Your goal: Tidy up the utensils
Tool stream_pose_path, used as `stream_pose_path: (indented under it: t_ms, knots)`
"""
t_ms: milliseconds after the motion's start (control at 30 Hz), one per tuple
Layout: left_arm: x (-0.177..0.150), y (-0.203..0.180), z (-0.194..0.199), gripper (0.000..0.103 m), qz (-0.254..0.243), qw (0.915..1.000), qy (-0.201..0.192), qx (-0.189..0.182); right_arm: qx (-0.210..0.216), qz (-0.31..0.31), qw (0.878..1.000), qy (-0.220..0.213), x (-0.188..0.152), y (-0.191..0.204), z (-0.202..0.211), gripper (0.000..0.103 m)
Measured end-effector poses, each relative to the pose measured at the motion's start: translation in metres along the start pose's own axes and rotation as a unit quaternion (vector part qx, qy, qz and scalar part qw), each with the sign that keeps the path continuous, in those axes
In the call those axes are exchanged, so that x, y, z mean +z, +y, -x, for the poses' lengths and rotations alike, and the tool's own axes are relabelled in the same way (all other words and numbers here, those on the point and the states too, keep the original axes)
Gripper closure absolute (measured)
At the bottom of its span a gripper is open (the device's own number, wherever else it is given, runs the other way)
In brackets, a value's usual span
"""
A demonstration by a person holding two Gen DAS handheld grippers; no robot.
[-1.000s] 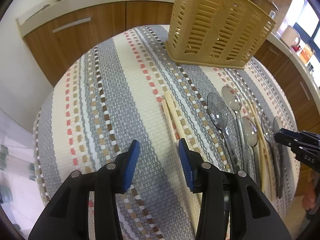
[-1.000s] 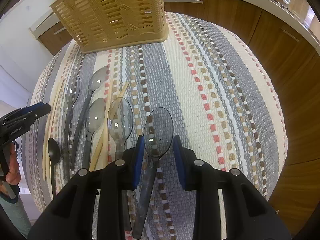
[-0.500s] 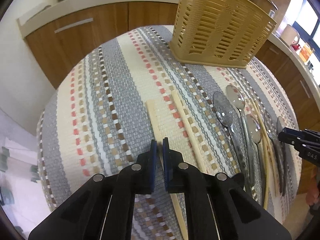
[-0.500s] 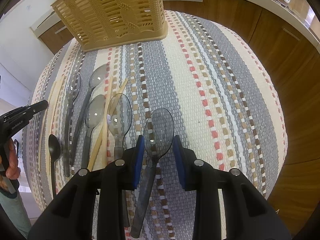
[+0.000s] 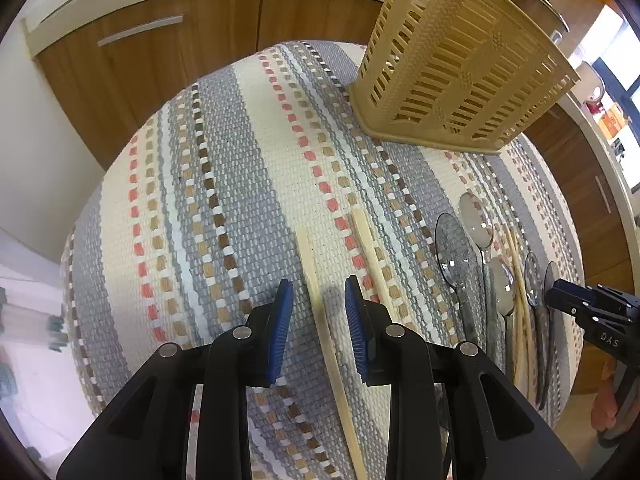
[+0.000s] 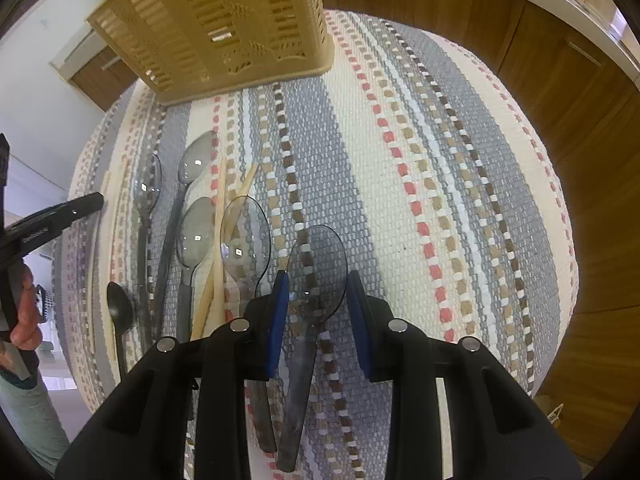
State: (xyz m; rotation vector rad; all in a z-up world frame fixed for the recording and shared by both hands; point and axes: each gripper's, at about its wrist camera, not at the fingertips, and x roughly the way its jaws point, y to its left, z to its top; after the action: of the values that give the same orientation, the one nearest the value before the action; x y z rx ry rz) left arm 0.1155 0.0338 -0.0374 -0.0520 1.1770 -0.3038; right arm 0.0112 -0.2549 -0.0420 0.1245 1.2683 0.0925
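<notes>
In the left wrist view my left gripper (image 5: 318,320) is open over a pale wooden chopstick (image 5: 316,280) that lies on the striped cloth between the jaws. A second chopstick (image 5: 370,252) lies just to its right. In the right wrist view my right gripper (image 6: 316,312) is open around the neck of a clear grey plastic spoon (image 6: 318,264), not closed on it. Several more grey spoons (image 6: 192,236) and chopsticks (image 6: 218,240) lie to its left. A tan slotted utensil basket (image 5: 460,68) stands at the far side of the table; it also shows in the right wrist view (image 6: 216,24).
The round table wears a woven striped cloth (image 5: 240,168). Wooden cabinets (image 5: 160,60) under a white counter stand behind it. The right gripper's tip shows at the left view's right edge (image 5: 588,312). A small black spoon (image 6: 120,312) lies near the cloth's left edge.
My left gripper shut on a chopstick and slid it left, apart from its pair, then opened again. The right gripper has stayed open around the spoon.
</notes>
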Motion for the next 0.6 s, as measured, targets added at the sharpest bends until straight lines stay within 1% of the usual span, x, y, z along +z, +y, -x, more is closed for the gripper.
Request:
stream_pose_path:
  t_ms: [233,367,467,600]
  knots:
    - [0.000,-0.001,-0.002,0.077,-0.002,1.0000,0.004,0.005,-0.024,0.000,1.000,0.011,0.006,0.007,-0.005,0.076]
    - [0.002,-0.009,-0.005,0.077,-0.011,0.9998,0.003,0.016,-0.035,0.017,0.999,0.019,0.007,0.018,-0.007,0.076]
    - [0.003,-0.007,-0.006,0.077,-0.008,0.9999,0.006,0.011,-0.025,0.011,0.999,0.027,0.009,0.019,-0.007,0.076]
    - [0.002,-0.004,-0.006,0.077,-0.005,1.0000,0.003,-0.001,-0.032,0.011,0.999,0.023,0.007,0.020,-0.003,0.076]
